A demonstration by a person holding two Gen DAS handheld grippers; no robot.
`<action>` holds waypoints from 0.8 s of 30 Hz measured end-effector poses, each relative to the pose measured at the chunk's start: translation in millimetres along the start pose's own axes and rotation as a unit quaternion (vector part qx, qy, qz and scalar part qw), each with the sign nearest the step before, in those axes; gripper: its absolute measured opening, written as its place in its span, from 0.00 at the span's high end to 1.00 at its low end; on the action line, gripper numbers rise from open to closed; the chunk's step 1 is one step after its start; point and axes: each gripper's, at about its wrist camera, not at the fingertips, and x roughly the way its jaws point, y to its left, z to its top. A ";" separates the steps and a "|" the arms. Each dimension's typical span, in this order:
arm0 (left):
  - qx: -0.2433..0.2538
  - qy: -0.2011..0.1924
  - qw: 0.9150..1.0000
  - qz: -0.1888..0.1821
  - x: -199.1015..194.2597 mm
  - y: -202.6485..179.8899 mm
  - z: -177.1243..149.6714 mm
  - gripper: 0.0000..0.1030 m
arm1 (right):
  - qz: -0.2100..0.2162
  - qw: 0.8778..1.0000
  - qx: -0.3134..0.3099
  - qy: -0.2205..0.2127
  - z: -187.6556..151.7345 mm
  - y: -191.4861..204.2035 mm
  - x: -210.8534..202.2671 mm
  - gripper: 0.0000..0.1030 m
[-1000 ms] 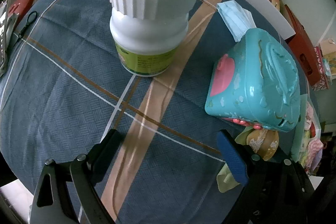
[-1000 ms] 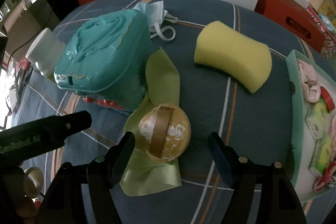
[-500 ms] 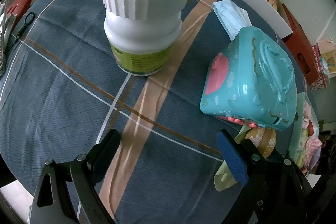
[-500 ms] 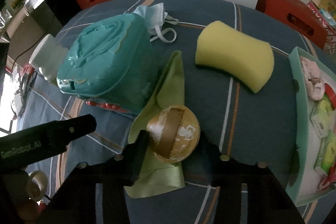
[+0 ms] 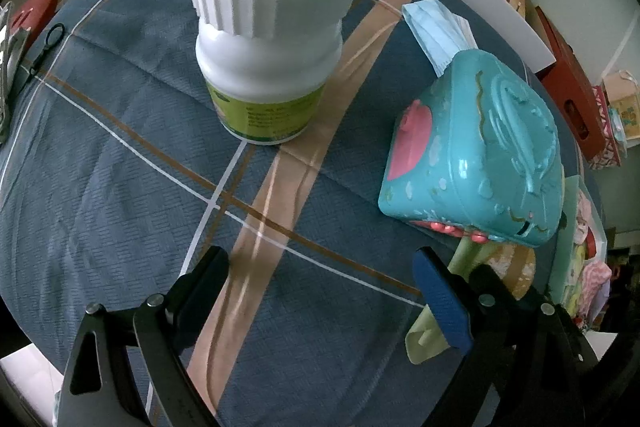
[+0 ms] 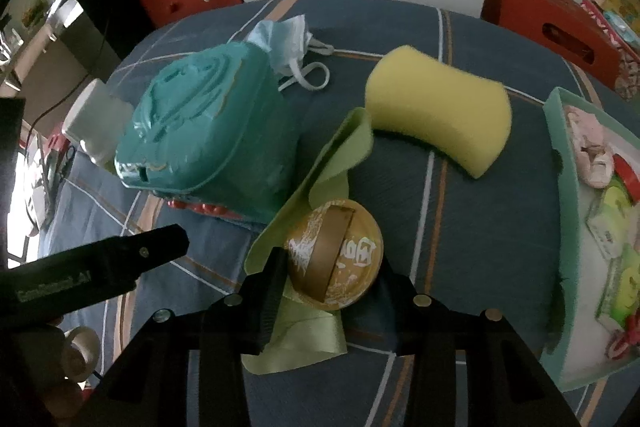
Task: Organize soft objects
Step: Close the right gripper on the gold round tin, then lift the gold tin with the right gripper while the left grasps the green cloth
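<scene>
A gold round tin (image 6: 352,239) with a green ribbon (image 6: 320,179) under it sits between the fingers of my right gripper (image 6: 332,263). The jaws are closing and both pads press its sides. The ribbon's far end curls up beside a yellow sponge (image 6: 440,111). A crumpled blue face mask (image 6: 288,43) lies behind a teal toy case (image 6: 204,131). My left gripper (image 5: 318,263) hangs open over bare checked cloth, with the toy case (image 5: 476,151) to its right and a white bottle (image 5: 268,39) ahead.
A green tray (image 6: 560,187) holding small soft items stands at the right edge of the round table. Red bags, a red box and a white board ring the table's far side. The left gripper's black body (image 6: 100,267) crosses the lower left of the right wrist view.
My right gripper's jaws have come together on the gold tin. The ribbon's far end has risen off the cloth and folded. The left gripper has stayed in place.
</scene>
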 end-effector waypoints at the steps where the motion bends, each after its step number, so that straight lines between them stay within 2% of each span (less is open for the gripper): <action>1: 0.000 0.000 1.000 0.000 -0.6 1.0 0.3 0.09 | -0.001 1.000 0.003 -0.001 -0.2 -2.7 -2.2 0.57; 18: 0.016 0.000 1.000 0.000 -2.1 -9.9 -2.5 0.09 | -0.035 0.997 0.064 -0.022 0.5 -55.9 -37.0 0.57; 24: 0.028 0.000 1.000 -0.005 -2.0 -19.9 -6.4 0.09 | -0.052 0.994 0.090 -0.045 0.0 -69.0 -53.2 0.57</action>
